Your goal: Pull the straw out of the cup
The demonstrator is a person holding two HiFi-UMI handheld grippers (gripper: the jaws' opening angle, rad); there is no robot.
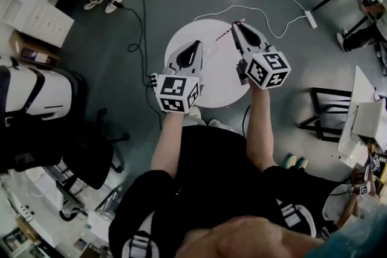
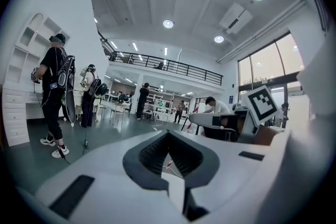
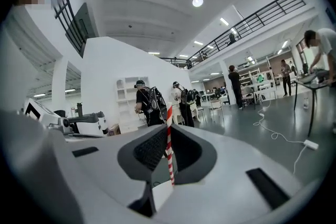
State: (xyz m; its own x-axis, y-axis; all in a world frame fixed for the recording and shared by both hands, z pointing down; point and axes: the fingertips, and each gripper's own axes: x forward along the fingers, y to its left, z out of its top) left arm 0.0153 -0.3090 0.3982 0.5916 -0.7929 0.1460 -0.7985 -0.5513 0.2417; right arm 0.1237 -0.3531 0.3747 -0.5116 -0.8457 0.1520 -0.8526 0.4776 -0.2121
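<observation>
We pinch the red-and-white straw (image 3: 169, 152) between the jaws of our right gripper (image 3: 169, 129), its end poking past their tips; our left gripper (image 2: 168, 136), alongside, stays out of it, jaws pressed together on nothing.

count: one round white table (image 1: 221, 84), one power strip (image 1: 311, 19), one red-and-white striped straw (image 3: 169, 152). two grippers: left gripper (image 1: 196, 45), right gripper (image 1: 237, 26). two marker cubes, one per gripper: left cube (image 1: 176, 92), right cube (image 1: 269, 69).
</observation>
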